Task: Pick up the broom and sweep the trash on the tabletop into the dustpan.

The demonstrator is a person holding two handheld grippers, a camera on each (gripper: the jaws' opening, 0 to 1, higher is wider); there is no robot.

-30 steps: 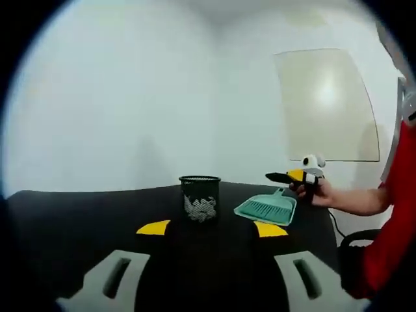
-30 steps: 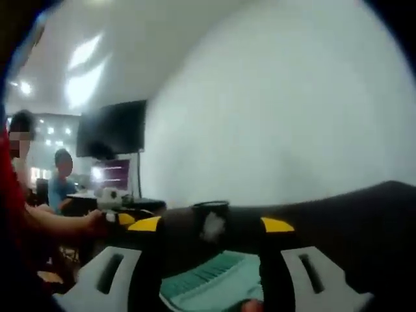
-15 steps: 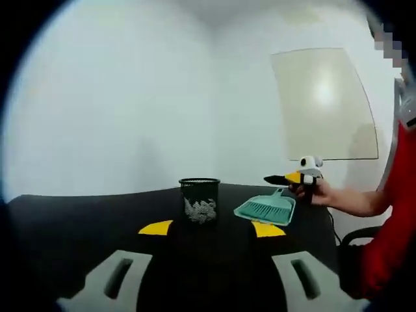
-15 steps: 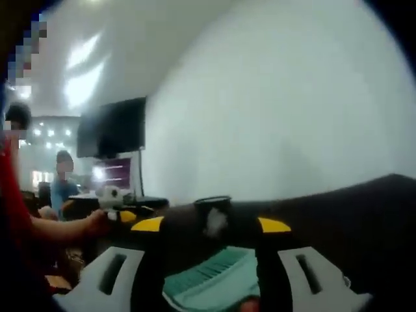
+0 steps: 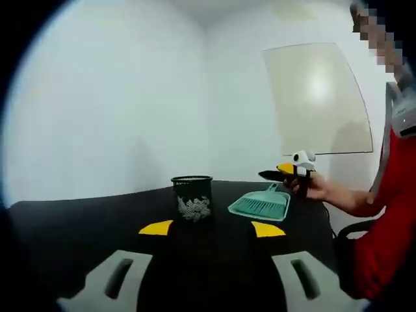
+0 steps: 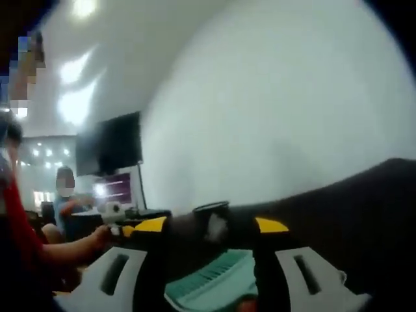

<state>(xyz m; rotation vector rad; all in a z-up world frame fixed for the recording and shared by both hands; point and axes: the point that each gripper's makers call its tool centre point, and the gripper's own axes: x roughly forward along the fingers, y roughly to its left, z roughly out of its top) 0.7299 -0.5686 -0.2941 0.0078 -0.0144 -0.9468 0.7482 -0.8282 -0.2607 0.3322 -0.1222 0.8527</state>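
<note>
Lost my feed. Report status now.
Left hand-held gripper open, empty. Right hand-held gripper holding the teal plastic dustpan. Black mesh cup beside it on the black table.

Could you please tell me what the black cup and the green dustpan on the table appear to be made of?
The black cup looks like metal wire mesh: its wall is see-through, with pale crumpled trash visible inside, under a solid rim. The dustpan looks like moulded plastic, an even matte teal with ridges along its front edge; blur leaves the finish uncertain. Both stand on a dark table.
</note>
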